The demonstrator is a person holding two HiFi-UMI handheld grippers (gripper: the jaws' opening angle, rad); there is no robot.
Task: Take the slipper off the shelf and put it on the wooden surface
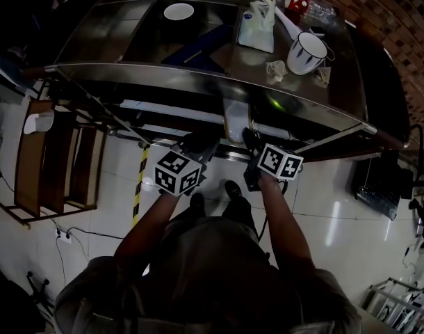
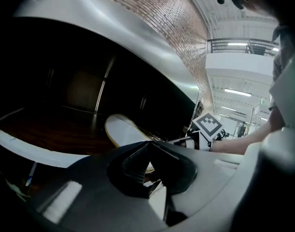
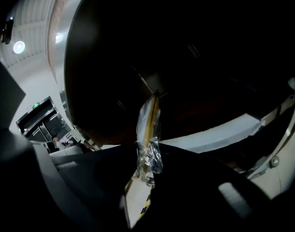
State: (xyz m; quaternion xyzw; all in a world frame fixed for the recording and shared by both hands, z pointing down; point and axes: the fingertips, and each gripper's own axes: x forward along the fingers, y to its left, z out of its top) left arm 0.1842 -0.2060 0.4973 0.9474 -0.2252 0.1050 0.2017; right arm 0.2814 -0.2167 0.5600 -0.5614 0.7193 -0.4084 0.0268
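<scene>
A flat white slipper point(image 2: 123, 129) with a tan edge, wrapped in clear plastic, lies on the dark brown shelf point(image 2: 51, 129) under the steel table point(image 1: 198, 78). In the right gripper view the slipper point(image 3: 148, 122) shows edge-on, with my right gripper point(image 3: 148, 156) shut on its near end. My left gripper point(image 2: 147, 146) is beside it with its dark jaws meeting at the tips and nothing seen between them. In the head view both grippers, left point(image 1: 200, 143) and right point(image 1: 251, 139), reach under the table edge, and the slipper is hidden there.
A wooden rack point(image 1: 31, 162) stands on the tiled floor at the left with a white object point(image 1: 38, 122) on it. The table top carries a white plate point(image 1: 178, 11), a white bag point(image 1: 257, 28) and a white pot point(image 1: 307, 52). Yellow-black tape point(image 1: 139, 179) marks the floor.
</scene>
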